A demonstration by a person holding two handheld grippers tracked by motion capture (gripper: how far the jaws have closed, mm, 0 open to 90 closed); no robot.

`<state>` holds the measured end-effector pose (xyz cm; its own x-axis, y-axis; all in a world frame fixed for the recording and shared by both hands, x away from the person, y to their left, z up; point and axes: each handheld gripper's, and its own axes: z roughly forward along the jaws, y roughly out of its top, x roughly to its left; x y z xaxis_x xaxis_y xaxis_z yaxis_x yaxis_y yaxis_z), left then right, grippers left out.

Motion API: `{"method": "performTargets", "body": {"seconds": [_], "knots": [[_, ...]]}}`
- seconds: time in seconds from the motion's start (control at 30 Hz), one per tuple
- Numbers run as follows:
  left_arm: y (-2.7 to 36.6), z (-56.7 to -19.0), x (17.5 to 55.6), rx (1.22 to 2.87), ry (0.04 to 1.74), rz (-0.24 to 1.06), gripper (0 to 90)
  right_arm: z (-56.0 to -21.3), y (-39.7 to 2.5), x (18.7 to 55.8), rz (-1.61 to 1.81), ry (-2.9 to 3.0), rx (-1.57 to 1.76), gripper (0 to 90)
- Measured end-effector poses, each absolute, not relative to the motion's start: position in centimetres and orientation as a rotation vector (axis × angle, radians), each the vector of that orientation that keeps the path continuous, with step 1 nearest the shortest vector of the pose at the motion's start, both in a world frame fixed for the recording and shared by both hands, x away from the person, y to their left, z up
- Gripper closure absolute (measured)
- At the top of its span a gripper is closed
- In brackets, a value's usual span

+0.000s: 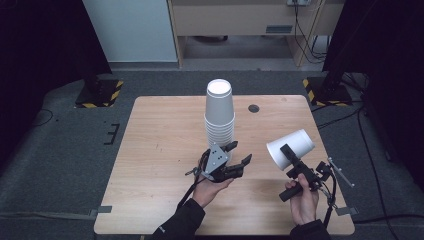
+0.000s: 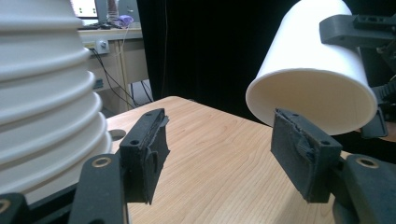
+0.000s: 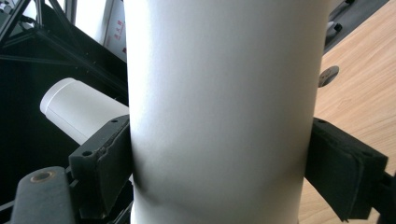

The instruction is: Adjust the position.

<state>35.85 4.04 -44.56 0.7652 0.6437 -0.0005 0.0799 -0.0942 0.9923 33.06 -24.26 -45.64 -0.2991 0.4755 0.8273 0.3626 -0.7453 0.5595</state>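
Cups are the matter here: a tall stack of white ribbed-looking paper cups, nested upside down [image 1: 219, 112], stands at upper centre of the high view on the pale wood-grain surface [image 1: 160, 150], and a single white smooth-walled paper cup [image 1: 290, 148] is held off the surface at centre right, tilted with its open mouth toward the lower left. The right tongs [image 1: 289, 159] are clenched across that cup's wall, and in the right gripper view the wall dents slightly under the black foam pads [image 3: 105, 161]. The left tongs [image 1: 239, 152] stand released just beside the foot of the stack, touching nothing. I judge one cup has been peeled away and is in transit; next it wants a gentle set-down, since thin paper crushes easily
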Motion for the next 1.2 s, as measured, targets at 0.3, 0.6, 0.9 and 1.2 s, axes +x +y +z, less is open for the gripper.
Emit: {"method": "performTargets", "body": {"seconds": [0.3, 0.6, 0.9, 1.2], "knots": [[2.8, -45.3, 36.8, 1.613, 0.587, 0.525, 36.3, -45.8, -24.2, 33.1, 2.237, 1.063, 1.84, 15.2], [1.5, -45.6, 37.5, 1.617, 0.571, 0.518, 36.9, -46.1, -24.3, 33.1, 2.252, 1.041, 1.875, 15.2], [0.5, -45.9, 38.1, 1.623, 0.547, 0.504, 37.0, -46.3, -24.2, 33.1, 2.243, 1.06, 1.884, 15.2], [0.0, -46.2, 38.4, 1.625, 0.539, 0.502, 37.9, -46.5, -24.0, 33.3, 2.257, 1.059, 1.894, 15.3]]}}
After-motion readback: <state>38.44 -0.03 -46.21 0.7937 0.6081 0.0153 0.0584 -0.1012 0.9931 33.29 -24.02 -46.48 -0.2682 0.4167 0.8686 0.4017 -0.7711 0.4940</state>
